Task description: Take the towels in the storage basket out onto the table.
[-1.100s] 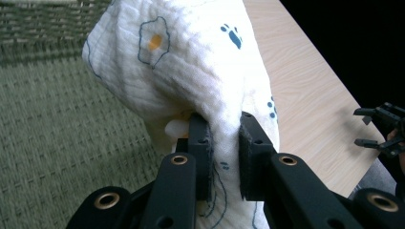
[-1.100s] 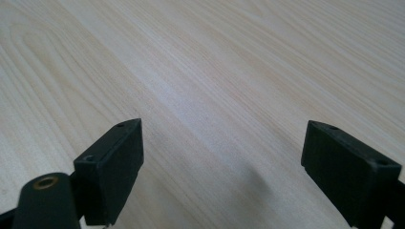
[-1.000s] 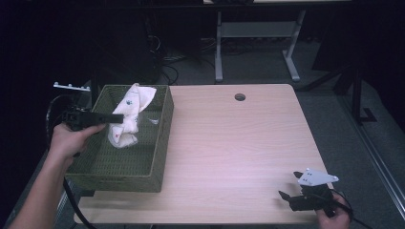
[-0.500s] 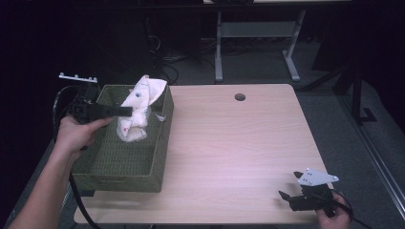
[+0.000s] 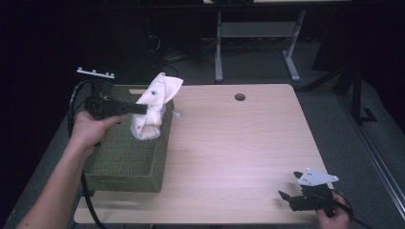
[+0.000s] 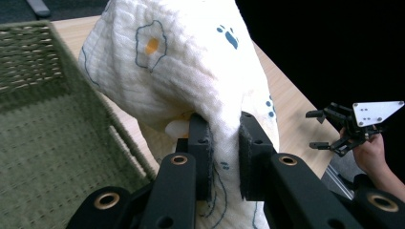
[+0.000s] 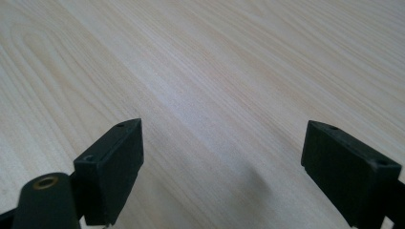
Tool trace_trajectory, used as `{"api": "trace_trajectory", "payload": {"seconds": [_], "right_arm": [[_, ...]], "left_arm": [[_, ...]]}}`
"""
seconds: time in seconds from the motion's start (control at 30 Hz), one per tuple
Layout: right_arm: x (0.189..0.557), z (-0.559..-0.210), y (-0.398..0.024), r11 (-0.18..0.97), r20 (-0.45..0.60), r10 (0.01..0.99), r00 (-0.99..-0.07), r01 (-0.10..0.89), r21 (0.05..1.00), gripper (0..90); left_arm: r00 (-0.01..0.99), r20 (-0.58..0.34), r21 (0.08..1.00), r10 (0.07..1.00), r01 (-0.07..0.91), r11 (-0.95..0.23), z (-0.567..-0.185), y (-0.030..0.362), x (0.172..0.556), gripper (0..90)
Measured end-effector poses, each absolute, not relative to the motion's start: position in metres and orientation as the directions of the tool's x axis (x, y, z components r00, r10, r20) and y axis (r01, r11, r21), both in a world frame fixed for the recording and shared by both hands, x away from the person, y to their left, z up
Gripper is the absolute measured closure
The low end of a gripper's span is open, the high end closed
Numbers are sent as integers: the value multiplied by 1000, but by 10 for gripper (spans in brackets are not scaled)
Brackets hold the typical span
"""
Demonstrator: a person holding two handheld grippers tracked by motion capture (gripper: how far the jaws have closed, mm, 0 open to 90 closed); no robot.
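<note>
- The white printed cloth (image 5: 154,107) hangs in the air over the right rim of the green woven basket (image 5: 126,157), its lower end near the basket's edge.
- My left gripper (image 5: 143,109) has its jaws pinched tight on a fold of that cloth, fabric draping both sides.
- My right gripper (image 5: 289,188) sits low at the table's (image 5: 239,143) near right corner, jaws spread wide, nothing between them.

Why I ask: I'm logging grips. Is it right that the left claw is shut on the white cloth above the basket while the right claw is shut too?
Not quite. The left claw is shut on the cloth above the basket, but the right claw is open, its jaws wide apart over the table, as the right gripper view shows.
</note>
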State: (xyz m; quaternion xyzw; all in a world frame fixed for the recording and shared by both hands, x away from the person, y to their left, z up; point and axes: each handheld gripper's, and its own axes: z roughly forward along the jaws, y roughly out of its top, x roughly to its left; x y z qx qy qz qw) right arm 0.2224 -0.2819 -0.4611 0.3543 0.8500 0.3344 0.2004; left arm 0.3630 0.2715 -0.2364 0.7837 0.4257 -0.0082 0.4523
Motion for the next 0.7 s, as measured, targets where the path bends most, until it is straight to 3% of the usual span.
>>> {"api": "trace_trajectory", "payload": {"seconds": [0.7], "right_arm": [[222,-460,-283,517,-102,740,-664,465,719,140]], "left_arm": [[688,-397,676,607,667,-314,-256,208,379,782]]}}
